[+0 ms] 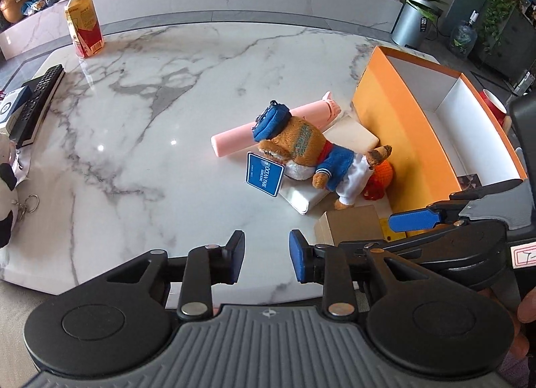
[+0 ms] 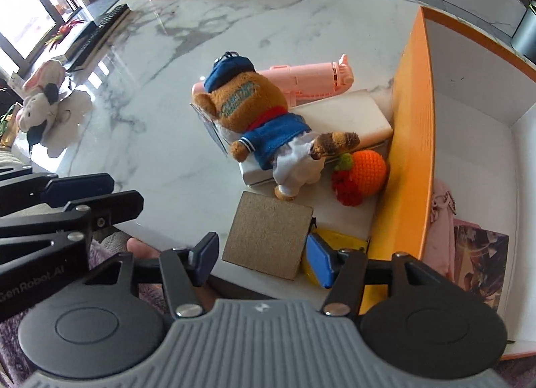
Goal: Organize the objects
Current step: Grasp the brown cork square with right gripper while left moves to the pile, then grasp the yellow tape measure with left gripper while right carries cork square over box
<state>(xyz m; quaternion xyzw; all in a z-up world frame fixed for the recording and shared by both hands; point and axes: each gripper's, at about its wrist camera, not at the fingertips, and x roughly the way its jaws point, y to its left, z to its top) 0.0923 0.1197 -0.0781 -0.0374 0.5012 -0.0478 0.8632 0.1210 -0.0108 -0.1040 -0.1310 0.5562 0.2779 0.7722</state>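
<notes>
Left wrist view: one plush bear [image 1: 310, 157] in blue sailor top, face down on white case [image 1: 351, 137] beside one pink tube [image 1: 268, 127]; tag [image 1: 265, 174] reads "OCEAN PARK"; one orange box [image 1: 395, 127] right of pile. Left gripper [image 1: 266, 255] narrowly parted, empty, near table edge, bear well ahead.

Right wrist view: one bear [image 2: 264, 120], one crocheted orange [image 2: 368, 170], one brown block [image 2: 268, 237]. Right gripper [image 2: 263, 259] wide, block between the pads, contact unclear; "Gen Robot AI" on other gripper
</notes>
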